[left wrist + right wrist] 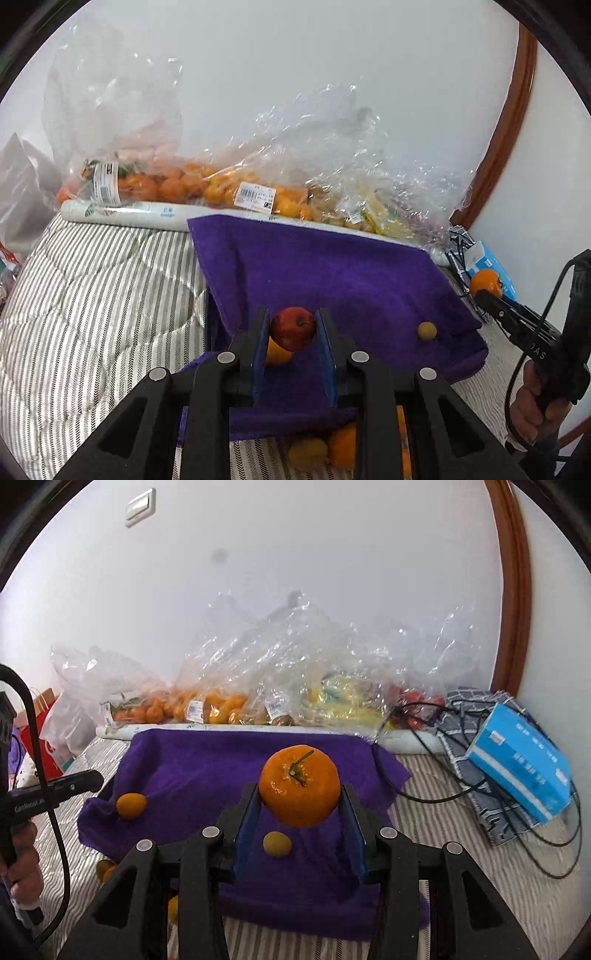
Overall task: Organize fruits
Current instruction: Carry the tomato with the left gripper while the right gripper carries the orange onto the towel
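Left gripper clamps a red apple at centre frame; right gripper grips a mandarin above the purple towel.

- Plain white painted wall fills the upper frame.
- White rectangular wall switch, upper left.
- Curved brown wooden trim, right edge.
- Grey-and-white striped quilted bedding below.

Purple towel: matt, napped cloth. Mandarin: glossy, pitted peel. Apple: smooth, shiny skin. Bags at bed's far edge: crinkled clear plastic. Bedcover: quilted striped cloth.
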